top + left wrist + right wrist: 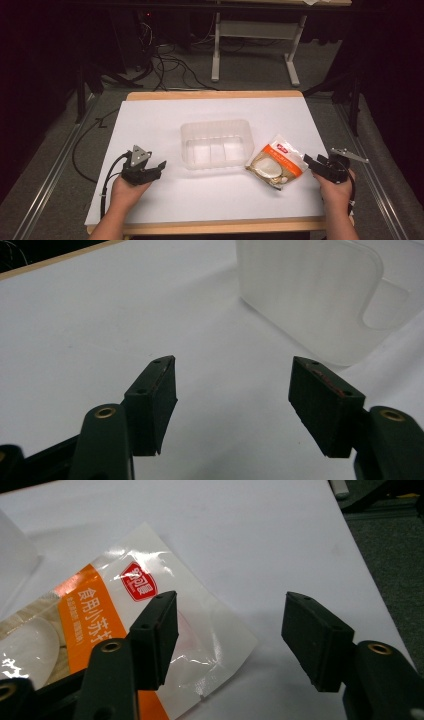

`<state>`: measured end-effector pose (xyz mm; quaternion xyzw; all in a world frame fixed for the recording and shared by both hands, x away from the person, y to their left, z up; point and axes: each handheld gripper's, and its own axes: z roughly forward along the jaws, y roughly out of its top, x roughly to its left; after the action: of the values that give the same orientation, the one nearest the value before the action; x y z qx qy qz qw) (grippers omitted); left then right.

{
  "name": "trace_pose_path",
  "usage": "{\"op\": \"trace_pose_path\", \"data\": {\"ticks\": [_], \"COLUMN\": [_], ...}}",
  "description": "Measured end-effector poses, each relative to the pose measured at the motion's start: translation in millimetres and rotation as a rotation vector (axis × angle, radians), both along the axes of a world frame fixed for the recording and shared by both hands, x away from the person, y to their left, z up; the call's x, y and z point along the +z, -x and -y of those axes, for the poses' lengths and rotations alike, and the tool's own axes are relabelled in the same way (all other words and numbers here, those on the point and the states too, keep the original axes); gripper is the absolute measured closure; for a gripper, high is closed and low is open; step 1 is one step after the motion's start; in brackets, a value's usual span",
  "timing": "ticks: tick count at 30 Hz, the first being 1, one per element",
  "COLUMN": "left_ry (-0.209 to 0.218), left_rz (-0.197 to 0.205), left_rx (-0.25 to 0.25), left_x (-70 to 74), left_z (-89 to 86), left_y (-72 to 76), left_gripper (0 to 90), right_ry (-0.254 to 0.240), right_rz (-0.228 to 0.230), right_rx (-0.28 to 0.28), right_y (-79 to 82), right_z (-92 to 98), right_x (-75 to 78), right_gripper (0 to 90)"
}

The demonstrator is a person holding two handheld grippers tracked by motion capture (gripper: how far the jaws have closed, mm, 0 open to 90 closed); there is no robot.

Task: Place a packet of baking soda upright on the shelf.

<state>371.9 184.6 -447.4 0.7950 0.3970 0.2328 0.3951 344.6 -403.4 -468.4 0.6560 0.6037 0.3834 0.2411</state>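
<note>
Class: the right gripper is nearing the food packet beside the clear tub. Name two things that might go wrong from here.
1. The packet is flat, glossy film on the table; the open right gripper may slide off its corner or only pinch loose film.
2. The clear tub stands right beside the packet; pushing the packet could nudge the light tub, which the open left gripper is not touching.

A clear tub (pixel 217 143) stands mid-table (pixel 150 115), a packet (pixel 276 162) just right of it; bare white surface lies open elsewhere, including between the tub and the left gripper (pixel 159 167).
</note>
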Motion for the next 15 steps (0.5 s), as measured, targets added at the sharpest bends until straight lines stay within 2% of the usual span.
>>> {"op": "trace_pose_path", "data": {"ticks": [6, 7, 10, 15], "left_ry": [0.005, 0.005, 0.010, 0.014], "left_rz": [0.001, 0.000, -0.002, -0.008], "left_rx": [-0.004, -0.005, -0.001, 0.001], "left_x": [0.3, 0.3, -0.2, -0.6], "left_z": [-0.3, -0.3, -0.6, -0.9], "left_y": [0.2, 0.1, -0.5, 0.5], "left_gripper": [36.1, 36.1, 36.1, 36.0], "right_ry": [0.001, -0.012, -0.016, -0.037], "right_rz": [-0.027, -0.033, -0.054, -0.063], "right_rx": [0.011, 0.015, 0.014, 0.007], "right_y": [-0.9, -1.0, -1.3, -2.0], "right_z": [-2.1, -2.9, -3.9, -2.7], "right_x": [-5.1, -7.0, -8.9, -9.9], "right_gripper": [51.0, 54.5, 57.2, 58.1]}}
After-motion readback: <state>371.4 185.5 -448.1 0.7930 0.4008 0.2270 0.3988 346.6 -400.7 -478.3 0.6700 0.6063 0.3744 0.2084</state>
